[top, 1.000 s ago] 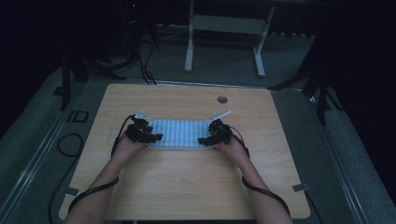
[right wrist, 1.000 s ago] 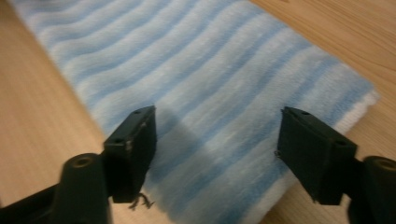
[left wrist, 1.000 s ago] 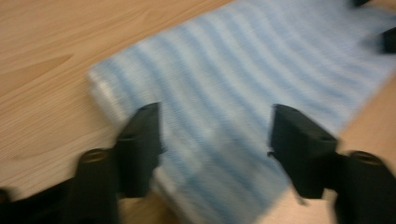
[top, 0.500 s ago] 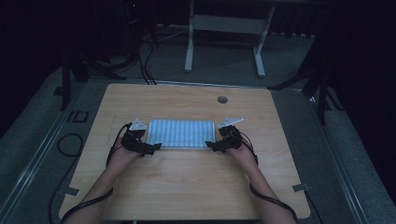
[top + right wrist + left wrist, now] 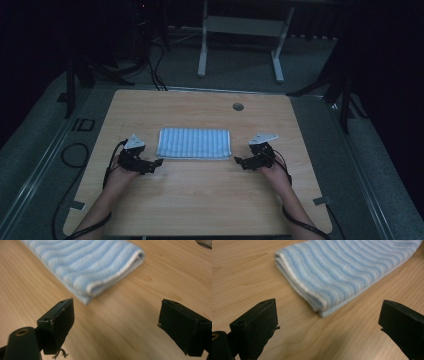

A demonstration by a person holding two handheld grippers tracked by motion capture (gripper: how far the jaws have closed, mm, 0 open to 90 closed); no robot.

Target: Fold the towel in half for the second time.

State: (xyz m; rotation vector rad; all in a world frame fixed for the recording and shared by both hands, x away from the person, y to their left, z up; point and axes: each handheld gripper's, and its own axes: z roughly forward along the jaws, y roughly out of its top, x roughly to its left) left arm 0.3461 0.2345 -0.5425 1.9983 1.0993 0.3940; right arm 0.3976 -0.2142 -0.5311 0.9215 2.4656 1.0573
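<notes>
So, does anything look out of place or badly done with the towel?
Nothing stands out. The striped towel lies folded flat on the table, its layers lined up, and both grippers, left and right, are open beside it.

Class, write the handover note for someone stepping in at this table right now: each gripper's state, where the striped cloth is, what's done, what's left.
Left gripper: open, nothing between the jaws, just off the cloth's left end; its jaws have just been opening.
Right gripper: open, empty, just off the right end; jaws likewise just opened.
Blue striped cloth: folded into a flat rectangle, lying mid-table, touched by neither gripper.
Done: the fold looks finished and the cloth is released.
Left: probably nothing beyond moving the hands clear; check that the layered edges sit even.
</notes>
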